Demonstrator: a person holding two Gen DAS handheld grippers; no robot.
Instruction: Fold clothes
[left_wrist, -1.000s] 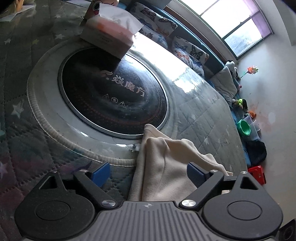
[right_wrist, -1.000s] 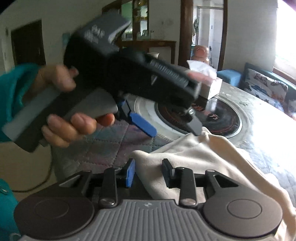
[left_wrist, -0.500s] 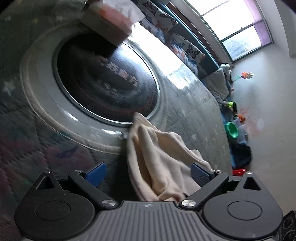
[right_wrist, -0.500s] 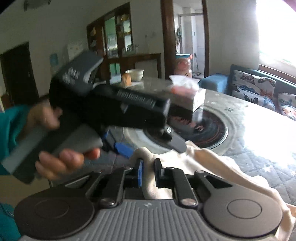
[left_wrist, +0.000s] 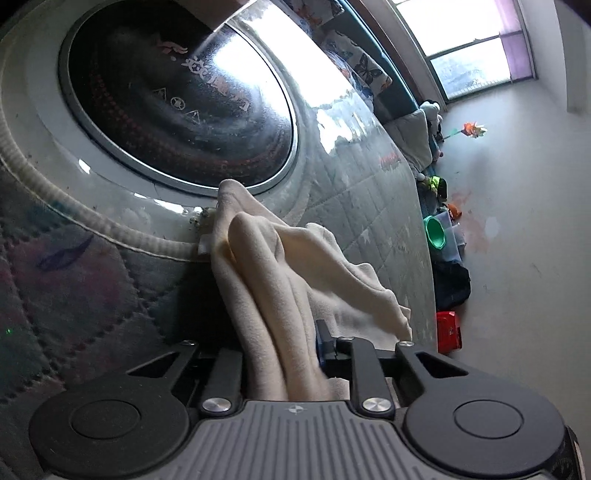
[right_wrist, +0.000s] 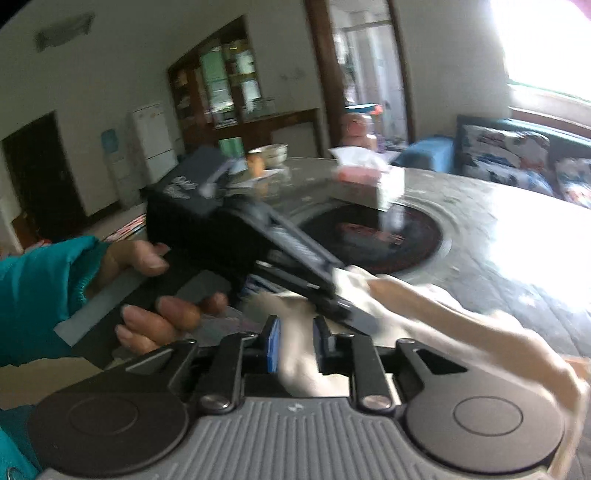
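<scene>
Black round cooktop (left_wrist: 177, 99) set into the surface: pale Chinese characters printed on the glass, partly lost in glare, with small triangle and circle symbols beneath them. Lettering on the left claw's (right_wrist: 343, 310) body, motion-blurred, unreadable. Nothing else legible.

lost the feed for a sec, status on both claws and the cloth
Left claw shut on cream garment. Right claw shut on it too. Garment bunched, partly lifted off quilted table. Tissue box beyond, apart from it.
</scene>
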